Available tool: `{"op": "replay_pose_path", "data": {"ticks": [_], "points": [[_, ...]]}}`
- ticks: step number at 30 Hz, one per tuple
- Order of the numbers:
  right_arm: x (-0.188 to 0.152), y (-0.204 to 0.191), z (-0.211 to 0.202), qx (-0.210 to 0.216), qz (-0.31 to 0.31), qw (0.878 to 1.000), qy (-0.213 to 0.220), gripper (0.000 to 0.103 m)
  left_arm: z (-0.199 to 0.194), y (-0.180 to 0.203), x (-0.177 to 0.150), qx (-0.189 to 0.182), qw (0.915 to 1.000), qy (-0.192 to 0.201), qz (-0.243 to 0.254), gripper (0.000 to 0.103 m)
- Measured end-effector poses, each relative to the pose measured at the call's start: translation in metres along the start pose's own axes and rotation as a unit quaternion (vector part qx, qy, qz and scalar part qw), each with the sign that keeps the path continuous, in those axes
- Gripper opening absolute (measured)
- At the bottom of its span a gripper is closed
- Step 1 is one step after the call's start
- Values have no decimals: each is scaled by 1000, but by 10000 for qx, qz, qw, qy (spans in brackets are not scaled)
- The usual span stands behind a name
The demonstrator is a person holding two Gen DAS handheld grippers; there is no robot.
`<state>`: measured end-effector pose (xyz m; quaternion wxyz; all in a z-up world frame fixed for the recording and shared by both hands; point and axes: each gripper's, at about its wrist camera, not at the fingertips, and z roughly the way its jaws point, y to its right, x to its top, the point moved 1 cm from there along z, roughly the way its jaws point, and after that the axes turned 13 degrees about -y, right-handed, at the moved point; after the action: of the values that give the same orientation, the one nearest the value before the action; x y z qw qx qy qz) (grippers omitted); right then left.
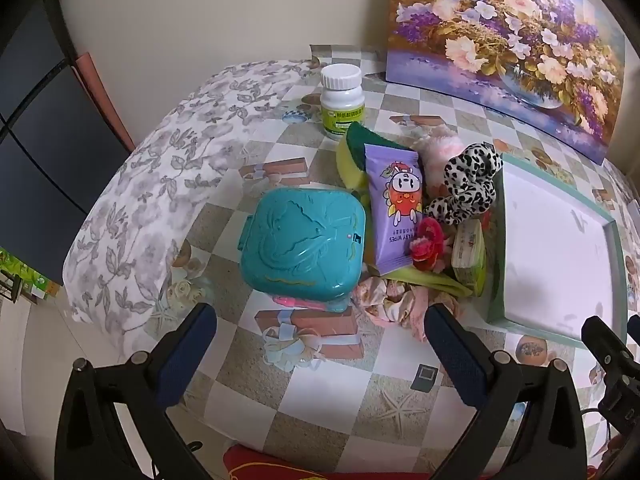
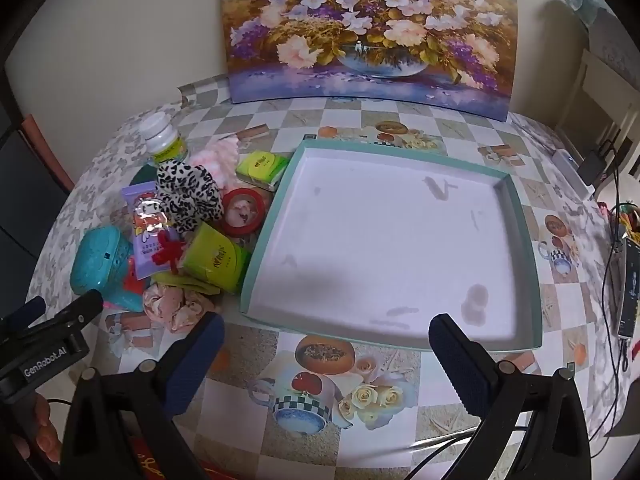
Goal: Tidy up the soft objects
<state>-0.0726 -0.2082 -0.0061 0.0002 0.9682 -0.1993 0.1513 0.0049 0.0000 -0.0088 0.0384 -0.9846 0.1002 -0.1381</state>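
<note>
Both grippers are held wide open above the checked tablecloth, with nothing gripped: the left gripper faces the teal case, the right gripper the teal-rimmed tray. Just left of the tray, a pile is seen: leopard-print scrunchie, pink floral scrunchie, 2 green tissue packs and purple wipes packet.

The purple packet reads "BABY WIPES"; the left hand-held gripper bears "GenRobot.AI".

A home: patterned tablecloth on the table; flower painting against the wall.
</note>
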Motion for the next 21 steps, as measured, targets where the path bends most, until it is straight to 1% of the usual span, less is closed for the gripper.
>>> {"op": "replay_pose_path", "data": {"ticks": [21], "points": [[0, 0, 0, -6, -2, 10000, 6, 103, -2, 2, 0, 5, 10000, 4, 5, 103]]}}
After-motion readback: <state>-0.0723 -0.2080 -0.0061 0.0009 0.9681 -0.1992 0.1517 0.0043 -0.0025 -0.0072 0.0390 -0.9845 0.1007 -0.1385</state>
